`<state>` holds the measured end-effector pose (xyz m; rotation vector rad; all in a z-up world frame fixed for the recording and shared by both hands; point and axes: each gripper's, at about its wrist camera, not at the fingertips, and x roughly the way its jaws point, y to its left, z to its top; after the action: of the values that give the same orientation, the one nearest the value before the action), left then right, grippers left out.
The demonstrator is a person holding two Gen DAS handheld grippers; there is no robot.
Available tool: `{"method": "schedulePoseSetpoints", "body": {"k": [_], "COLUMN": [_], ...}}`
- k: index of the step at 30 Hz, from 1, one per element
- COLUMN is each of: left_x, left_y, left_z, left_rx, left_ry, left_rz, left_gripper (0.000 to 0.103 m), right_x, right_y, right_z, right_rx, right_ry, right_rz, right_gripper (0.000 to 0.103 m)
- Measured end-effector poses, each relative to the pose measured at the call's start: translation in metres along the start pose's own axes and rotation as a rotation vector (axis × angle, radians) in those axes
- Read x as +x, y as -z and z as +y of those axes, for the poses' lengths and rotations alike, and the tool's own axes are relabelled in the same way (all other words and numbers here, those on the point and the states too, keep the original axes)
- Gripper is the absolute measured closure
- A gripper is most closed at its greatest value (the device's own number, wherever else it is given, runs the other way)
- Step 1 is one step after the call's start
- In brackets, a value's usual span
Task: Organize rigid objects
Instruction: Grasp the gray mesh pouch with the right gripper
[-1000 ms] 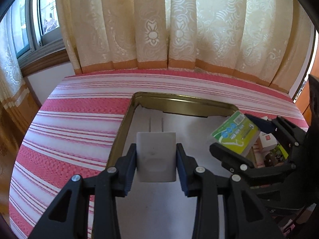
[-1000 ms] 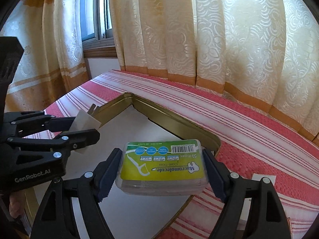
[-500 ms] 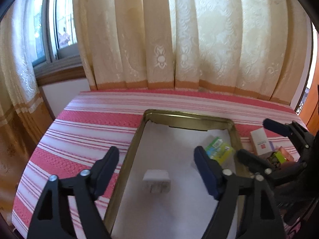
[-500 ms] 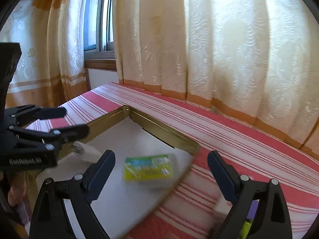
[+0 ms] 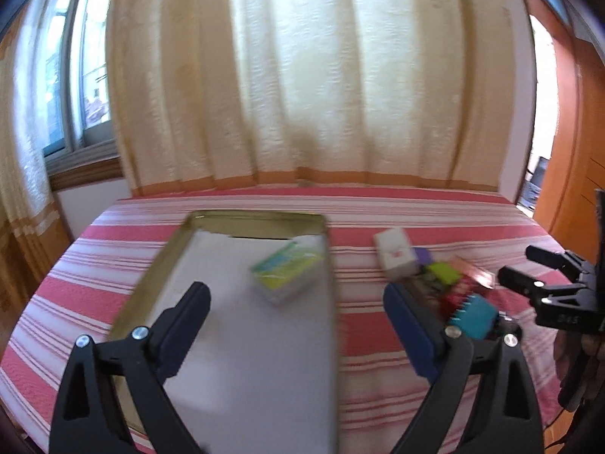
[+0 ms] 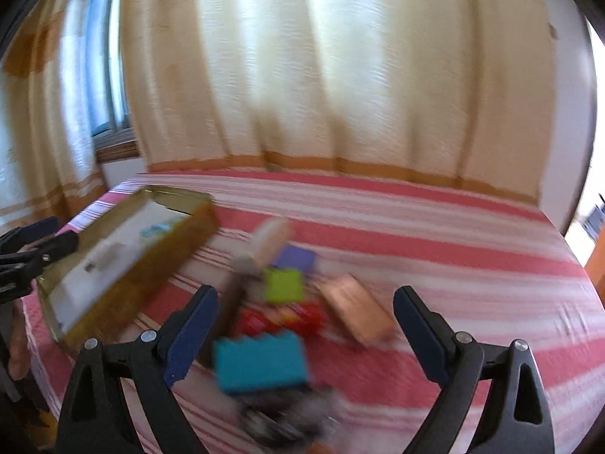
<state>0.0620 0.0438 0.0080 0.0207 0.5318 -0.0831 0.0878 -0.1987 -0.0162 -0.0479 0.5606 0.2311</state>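
Left wrist: green-labelled clear box [image 5: 284, 273] in gold tray [image 5: 151, 265]; both hand-held grippers wide, empty.

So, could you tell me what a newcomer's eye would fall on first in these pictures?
Probably the jumble of bright items on the red-striped bedspread: a teal block nearest, a lime block and a purple one behind it. To their left sits the gold tray, holding a green-labelled box. Both the left gripper and the right gripper frame the scene, open and empty.
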Motion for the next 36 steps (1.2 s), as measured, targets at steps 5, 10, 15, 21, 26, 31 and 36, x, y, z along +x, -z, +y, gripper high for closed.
{"method": "schedulePoseSetpoints", "body": {"k": [5, 10, 15, 21, 26, 31, 36], "left_x": [0.004, 0.011, 0.015, 0.019, 0.020, 0.025, 0.027], "left_y": [0.011, 0.022, 0.032, 0.036, 0.038, 0.040, 0.040], "left_z": [-0.045, -0.070, -0.078, -0.070, -0.072, -0.077, -0.085], "left_rx": [0.059, 0.079, 0.072, 0.048, 0.053, 0.061, 0.081], "left_ry": [0.033, 0.048, 0.031, 0.015, 0.022, 0.038, 0.053], "left_rz": [0.010, 0.030, 0.045, 0.056, 0.060, 0.081, 0.090], "left_gripper": [0.007, 0.006, 0.006, 0.006, 0.006, 0.006, 0.006], "right_x": [-0.016, -0.018, -0.013, -0.006, 0.004, 0.014, 0.013], "right_y": [0.024, 0.044, 0.050, 0.055, 0.056, 0.056, 0.056], "right_z": [-0.027, -0.029, -0.022, -0.005, 0.003, -0.001, -0.001], "right_rx": [0.059, 0.044, 0.001, -0.074, -0.095, -0.058, -0.048], "right_ry": [0.023, 0.007, -0.023, -0.097, -0.130, -0.142, -0.163], "right_rz": [0.020, 0.051, 0.074, 0.112, 0.172, 0.218, 0.213], "right_gripper": [0.008, 0.008, 0.008, 0.008, 0.008, 0.018, 0.029]}}
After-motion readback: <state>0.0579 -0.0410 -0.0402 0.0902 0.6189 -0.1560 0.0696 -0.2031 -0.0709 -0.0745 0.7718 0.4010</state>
